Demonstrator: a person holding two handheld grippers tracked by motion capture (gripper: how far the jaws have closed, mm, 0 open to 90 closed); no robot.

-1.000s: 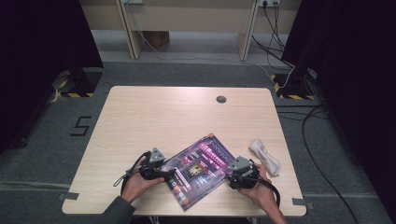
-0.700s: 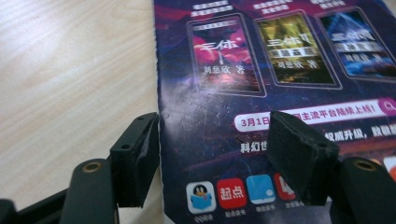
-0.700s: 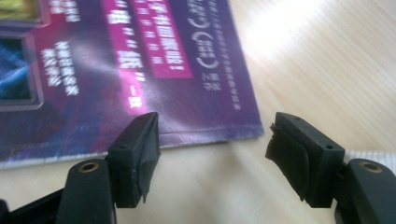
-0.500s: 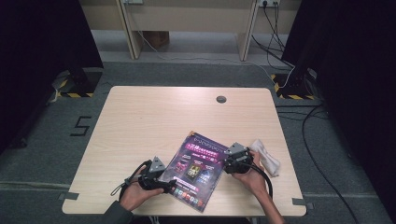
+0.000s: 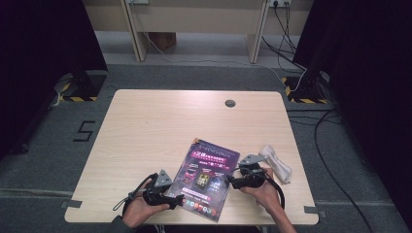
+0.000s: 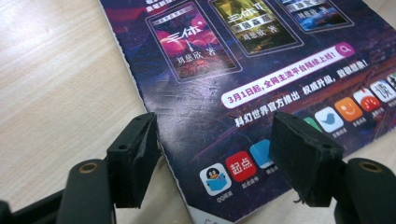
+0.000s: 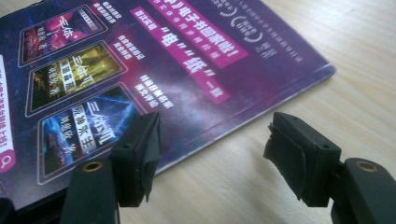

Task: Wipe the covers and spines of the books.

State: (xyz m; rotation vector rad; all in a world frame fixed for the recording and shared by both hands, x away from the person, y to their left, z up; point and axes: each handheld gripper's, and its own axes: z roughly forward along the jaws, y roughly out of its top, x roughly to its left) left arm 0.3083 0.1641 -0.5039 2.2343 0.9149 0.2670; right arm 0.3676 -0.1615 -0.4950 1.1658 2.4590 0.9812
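A purple magazine [image 5: 206, 178] is being turned on the wooden table [image 5: 160, 126] by two hand-held grippers. Against the picture from a second ago, it is now lying more upright, its top corner pointing further up the table and its lower edge near the table's front edge; it has also been shifted slightly toward the person's left. The left gripper [image 5: 176, 199] is being held at the magazine's lower left corner, its jaws standing apart, one over bare wood and one over the cover, as the left gripper view shows [image 6: 215, 158]. The right gripper [image 5: 232, 183] is being kept at the right-hand edge, its jaws likewise apart and astride that edge [image 7: 212, 154], with nothing clamped. A white cloth [image 5: 277, 162] is lying just beyond the right hand, apart from the magazine. The magazine is judged to be in the course of being squared up by nudging rather than gripping, so a true hold on it is not yet being taken.
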